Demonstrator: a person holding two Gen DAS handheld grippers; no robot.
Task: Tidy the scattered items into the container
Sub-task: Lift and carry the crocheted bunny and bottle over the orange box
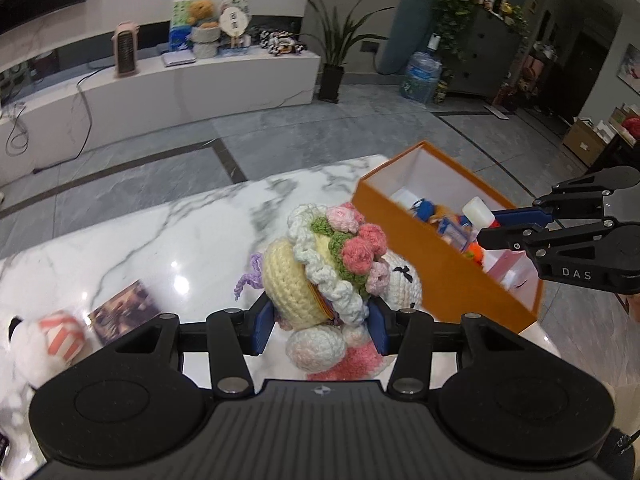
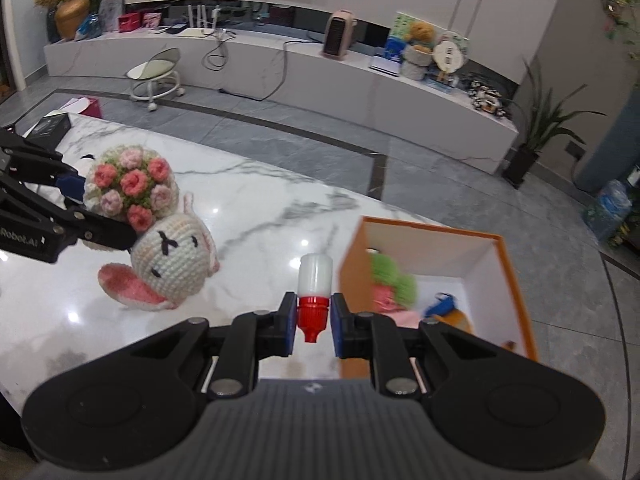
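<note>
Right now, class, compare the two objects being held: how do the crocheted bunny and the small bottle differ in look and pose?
The crocheted bunny is soft yarn, bulky, with a flower hat; the small bottle is smooth plastic, slim, white with a red cap.
The bunny bulges beyond the left tool; the bottle sits narrowly in the right tool, held at its cap, which points back toward the camera.
Both are held above the marble table, near the orange box.

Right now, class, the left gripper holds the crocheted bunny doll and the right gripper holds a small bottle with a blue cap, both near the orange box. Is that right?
Not quite: the cap is red, not blue. The right wrist view shows the right gripper shut on the small bottle at its red cap. The rest stands: the left gripper holds the crocheted bunny doll, both near the orange box.
</note>
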